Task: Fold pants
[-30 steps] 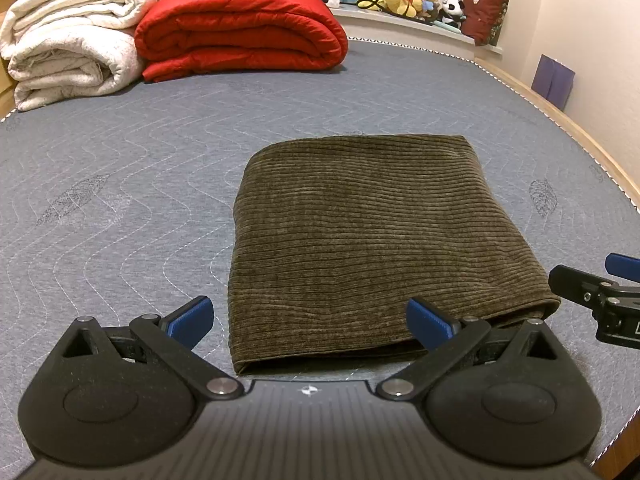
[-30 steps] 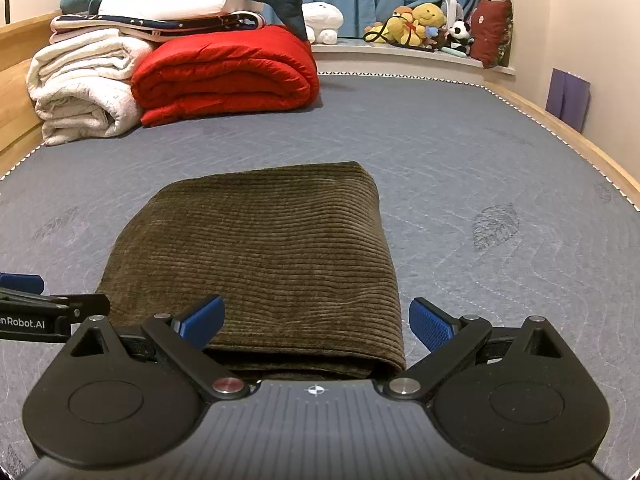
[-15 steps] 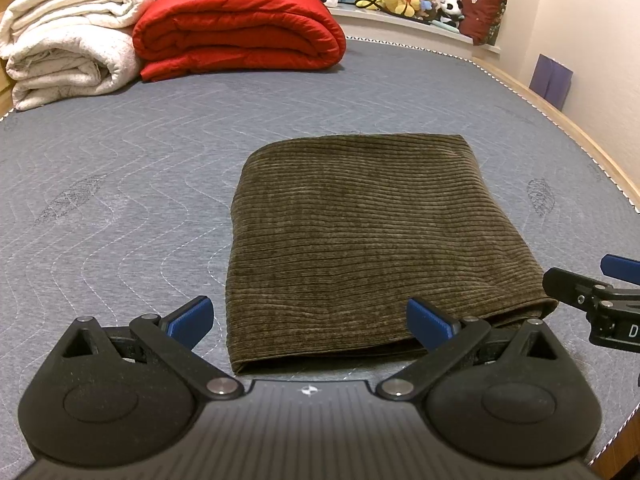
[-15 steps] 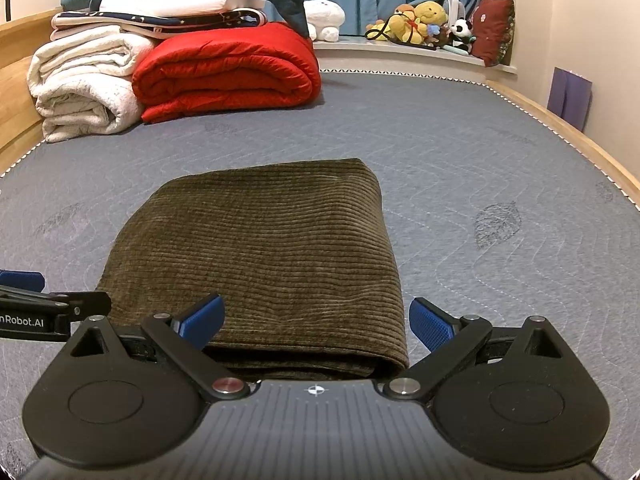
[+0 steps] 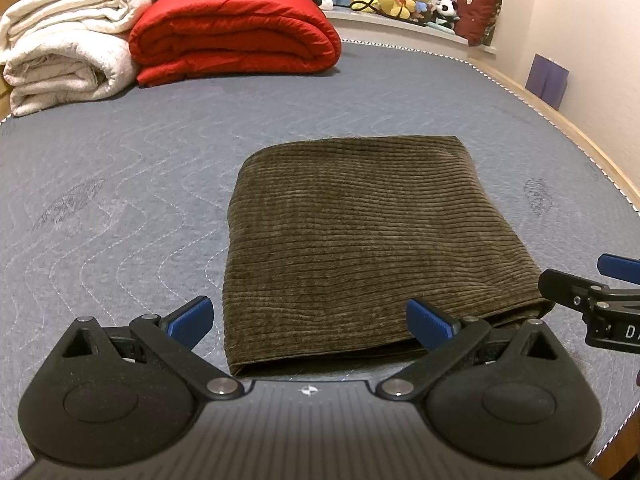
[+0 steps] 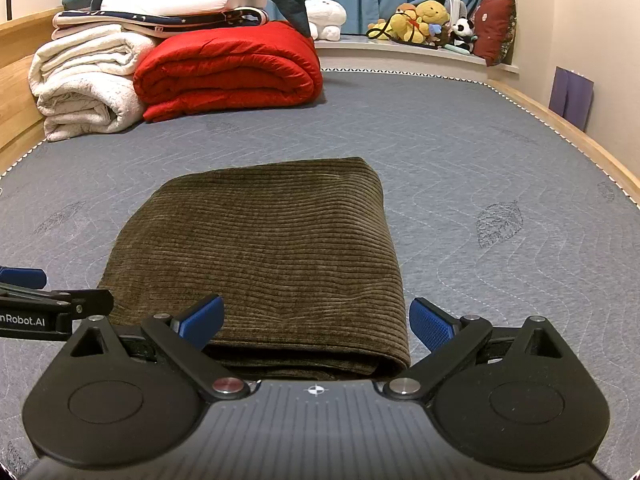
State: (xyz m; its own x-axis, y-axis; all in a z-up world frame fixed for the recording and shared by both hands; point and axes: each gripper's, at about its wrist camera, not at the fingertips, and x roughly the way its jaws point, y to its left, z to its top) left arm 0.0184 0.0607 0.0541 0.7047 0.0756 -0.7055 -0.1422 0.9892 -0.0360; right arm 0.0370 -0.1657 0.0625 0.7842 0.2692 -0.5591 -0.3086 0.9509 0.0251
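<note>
- The folded pants (image 5: 372, 232) lie flat on the grey mattress (image 5: 120, 184) as a neat brown corduroy rectangle, in the same shape and the same place as a second ago.
- My left gripper (image 5: 310, 318) sits just short of the near edge, its blue fingers (image 5: 192, 316) spread wide with nothing between them; the spread has not changed over the last second.
- From the left wrist view the pants look slightly further off and lower in frame than a second ago, so I read a small pull-back of that gripper.
- My right gripper (image 6: 316, 320) is equally wide open and empty, its left finger over the near hem, its right finger over bare mattress beside the folded corner.
- In the right wrist view the pants (image 6: 260, 248) look almost unchanged, only marginally smaller.
- Each gripper's tip shows at the edge of the other's view, level with the near hem, and both are clear of the cloth.
- The red quilt (image 6: 228, 72) and white blankets (image 6: 84, 80) at the far end are unmoved.
</note>
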